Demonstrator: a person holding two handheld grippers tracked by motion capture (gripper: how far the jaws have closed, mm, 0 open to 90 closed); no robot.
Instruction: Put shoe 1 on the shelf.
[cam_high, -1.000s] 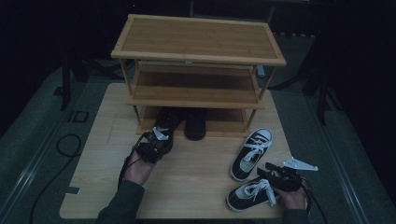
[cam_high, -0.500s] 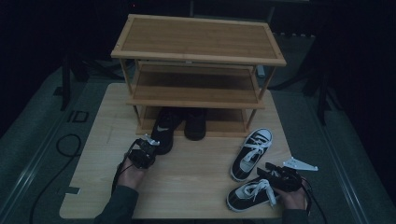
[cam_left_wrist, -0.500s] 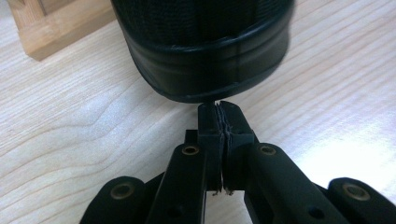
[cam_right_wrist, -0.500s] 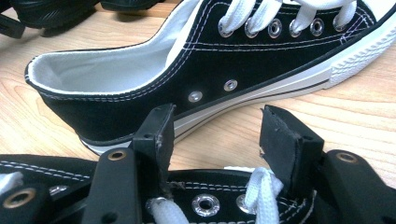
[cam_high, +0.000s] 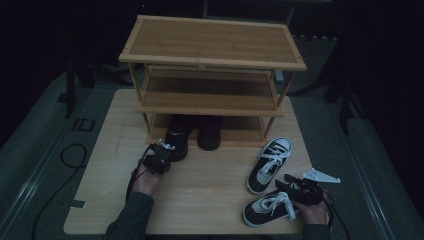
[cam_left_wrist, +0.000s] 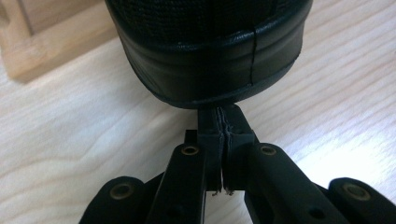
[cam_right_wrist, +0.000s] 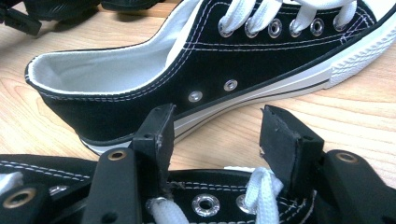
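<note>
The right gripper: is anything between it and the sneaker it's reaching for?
No. The right gripper hangs open right over the near sneaker, its jaws either side of the laces, with nothing between. The other sneaker lies just beyond.

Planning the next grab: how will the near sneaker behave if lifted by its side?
The near sneaker looks like soft canvas, so its side would probably flex. The flat rubber sole should keep it from rolling. Its loose laces may dangle or snag.
</note>
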